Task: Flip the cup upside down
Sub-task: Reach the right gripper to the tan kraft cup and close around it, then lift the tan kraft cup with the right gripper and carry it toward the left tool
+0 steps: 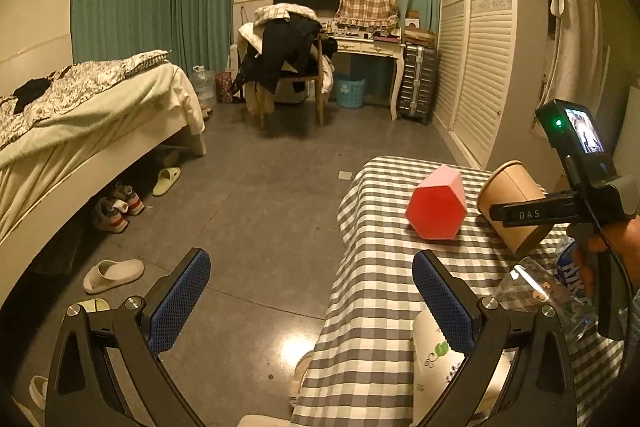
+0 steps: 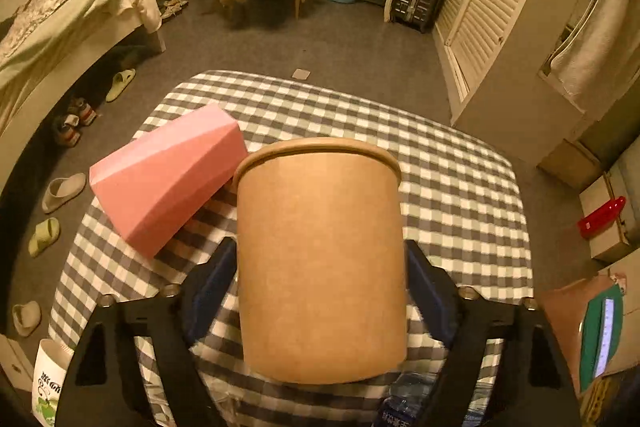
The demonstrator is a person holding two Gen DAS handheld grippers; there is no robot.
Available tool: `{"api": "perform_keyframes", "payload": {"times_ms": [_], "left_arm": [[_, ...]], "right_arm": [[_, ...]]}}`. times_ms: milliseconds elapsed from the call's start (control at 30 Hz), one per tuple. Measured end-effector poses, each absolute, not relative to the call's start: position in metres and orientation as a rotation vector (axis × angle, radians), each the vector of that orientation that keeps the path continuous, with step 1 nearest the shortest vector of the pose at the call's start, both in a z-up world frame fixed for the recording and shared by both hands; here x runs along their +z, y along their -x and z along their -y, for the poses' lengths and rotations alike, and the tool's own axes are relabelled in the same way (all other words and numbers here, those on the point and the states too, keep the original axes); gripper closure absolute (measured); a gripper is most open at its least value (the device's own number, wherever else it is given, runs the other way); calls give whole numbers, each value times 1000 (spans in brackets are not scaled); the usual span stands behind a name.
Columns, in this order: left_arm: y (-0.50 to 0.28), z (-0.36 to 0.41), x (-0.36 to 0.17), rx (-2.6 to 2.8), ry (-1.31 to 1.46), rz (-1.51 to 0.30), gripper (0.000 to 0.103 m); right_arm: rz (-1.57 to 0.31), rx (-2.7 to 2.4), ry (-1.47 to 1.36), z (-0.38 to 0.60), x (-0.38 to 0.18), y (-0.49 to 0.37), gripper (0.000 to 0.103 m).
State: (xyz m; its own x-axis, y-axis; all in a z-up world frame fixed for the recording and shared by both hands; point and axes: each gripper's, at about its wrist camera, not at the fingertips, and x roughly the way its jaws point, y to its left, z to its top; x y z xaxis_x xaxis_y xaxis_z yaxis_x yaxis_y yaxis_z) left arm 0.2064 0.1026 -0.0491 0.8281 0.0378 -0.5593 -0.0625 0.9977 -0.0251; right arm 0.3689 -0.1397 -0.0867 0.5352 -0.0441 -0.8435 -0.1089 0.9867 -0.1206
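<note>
checkered table point(image 2: 460, 187) below — right fingers point(image 2: 430, 291) clamp tilted paper cup point(image 2: 320, 267); left fingers point(image 1: 180, 299) spread.

Right wrist view: brown paper cup point(image 2: 320, 259) covers the inner faces of the jaws and the checked surface point(image 2: 460, 187) behind it. Water bottle point(image 2: 404, 403) near, cut by bottom edge, label too blurred to read. White carton point(image 2: 48, 383) bottom-left, cut off.

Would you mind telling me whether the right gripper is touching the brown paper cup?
Touching. In the right wrist view the right gripper has a pad pressed against each side of the brown paper cup.
</note>
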Motion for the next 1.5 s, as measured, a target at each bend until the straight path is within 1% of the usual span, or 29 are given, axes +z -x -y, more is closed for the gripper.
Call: {"api": "perform_keyframes", "payload": {"times_ms": [133,267,467,600,767,967,1200,1300,1500], "left_arm": [[-199,-98,-39,55,37,-580,0],[-181,-93,-20,43,45,-545,0],[-138,-81,6,16,45,-479,0],[-110,-79,15,12,49,-463,0],[-77,-80,15,13,43,-454,0],[-44,-75,0,29,28,-479,0],[-26,-64,-22,43,33,-521,0],[-26,-59,-28,54,26,-536,0],[-29,-52,-33,67,24,-551,0]], "right_arm": [[-968,60,126,144,-71,-358,24],[-899,77,136,144,-37,-328,24],[-792,105,131,150,30,-243,24],[-768,108,141,146,50,-178,24],[-794,121,126,137,35,-109,24],[-880,149,64,133,-18,-56,24],[-951,113,55,137,-74,-58,24],[-955,121,46,142,-85,-60,24],[-935,129,26,144,-86,-64,24]]}}
